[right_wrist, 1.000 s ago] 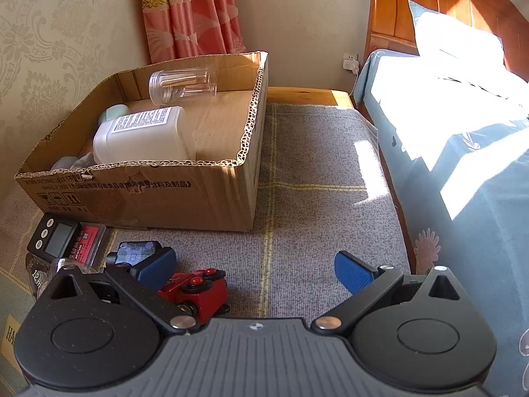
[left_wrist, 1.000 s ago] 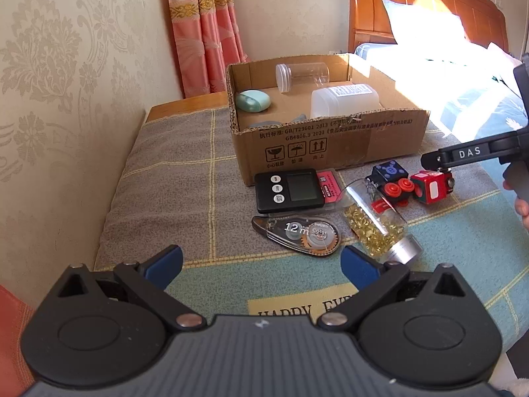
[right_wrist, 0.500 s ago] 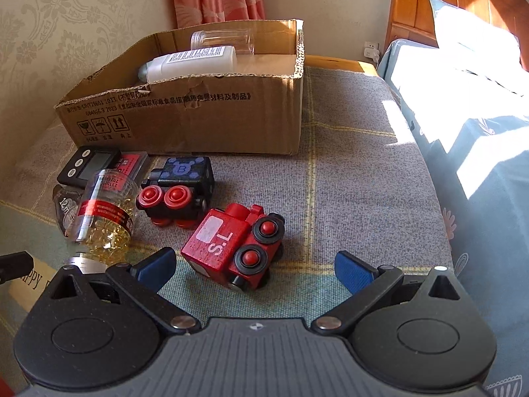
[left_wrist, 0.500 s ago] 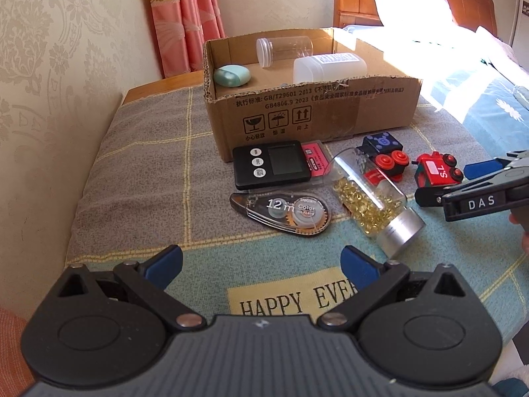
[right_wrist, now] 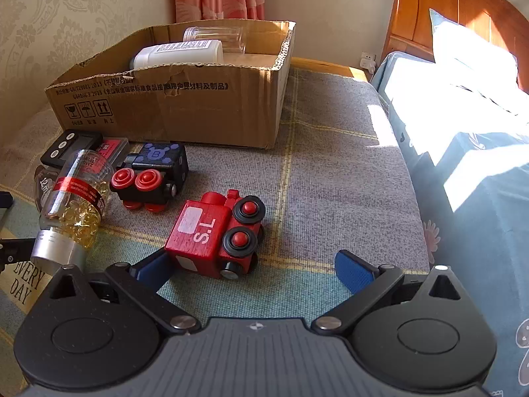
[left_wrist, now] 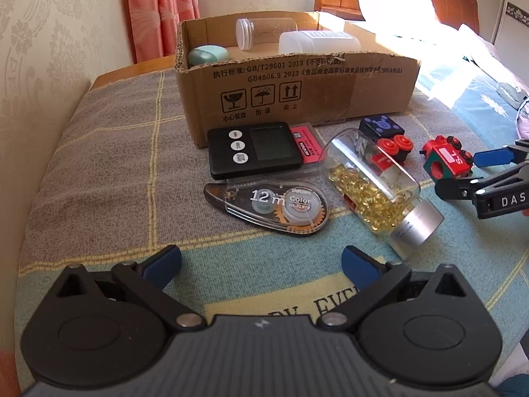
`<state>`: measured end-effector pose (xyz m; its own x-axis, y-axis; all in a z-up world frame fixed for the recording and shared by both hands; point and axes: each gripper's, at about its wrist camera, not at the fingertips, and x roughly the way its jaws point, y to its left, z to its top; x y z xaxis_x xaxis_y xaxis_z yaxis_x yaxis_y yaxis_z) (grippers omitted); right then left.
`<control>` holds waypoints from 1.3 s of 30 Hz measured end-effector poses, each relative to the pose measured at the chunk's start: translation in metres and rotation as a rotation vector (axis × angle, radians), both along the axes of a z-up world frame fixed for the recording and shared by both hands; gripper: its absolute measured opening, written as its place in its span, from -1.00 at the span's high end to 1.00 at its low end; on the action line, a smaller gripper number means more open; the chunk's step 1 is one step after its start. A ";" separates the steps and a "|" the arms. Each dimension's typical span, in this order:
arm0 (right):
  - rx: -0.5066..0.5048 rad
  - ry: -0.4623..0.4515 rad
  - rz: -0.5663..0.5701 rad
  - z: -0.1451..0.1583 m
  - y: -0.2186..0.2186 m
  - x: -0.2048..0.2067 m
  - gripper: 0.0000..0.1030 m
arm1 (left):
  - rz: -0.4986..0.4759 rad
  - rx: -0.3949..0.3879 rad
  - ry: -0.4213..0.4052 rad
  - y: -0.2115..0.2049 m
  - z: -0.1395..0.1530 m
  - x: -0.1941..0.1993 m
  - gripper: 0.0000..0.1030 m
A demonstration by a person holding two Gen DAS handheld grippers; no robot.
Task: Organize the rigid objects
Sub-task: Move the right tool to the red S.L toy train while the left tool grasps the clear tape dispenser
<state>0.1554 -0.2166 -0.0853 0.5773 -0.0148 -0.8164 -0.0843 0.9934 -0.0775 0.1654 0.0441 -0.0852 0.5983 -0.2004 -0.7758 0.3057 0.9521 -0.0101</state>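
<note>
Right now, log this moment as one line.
phase: approach | right tool: open, at red toy train, not gripping | left tool: open, empty | target: cardboard box

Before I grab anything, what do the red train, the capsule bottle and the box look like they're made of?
Red train: probably painted wood, with blocky edges and a glossy red coat; the wheels are black and red.
Capsule bottle: clear plastic or glass, I cannot tell which, with a brushed silver cap, likely metal.
Box: brown corrugated cardboard, with fluting along a torn rim.
</note>
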 end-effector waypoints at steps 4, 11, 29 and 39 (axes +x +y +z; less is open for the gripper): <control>0.001 -0.008 0.000 0.000 0.000 -0.001 -1.00 | -0.032 -0.009 -0.028 0.003 -0.003 0.006 -1.00; 0.000 -0.007 0.001 0.001 0.000 -0.003 -1.00 | -0.034 -0.019 -0.059 0.004 -0.005 0.021 -1.00; 0.000 -0.038 -0.006 0.001 0.001 -0.007 -1.00 | -0.098 -0.014 -0.104 -0.003 -0.007 0.032 -0.98; 0.006 -0.045 0.042 0.000 0.012 -0.007 -1.00 | -0.091 -0.030 -0.093 -0.003 -0.004 0.025 -0.74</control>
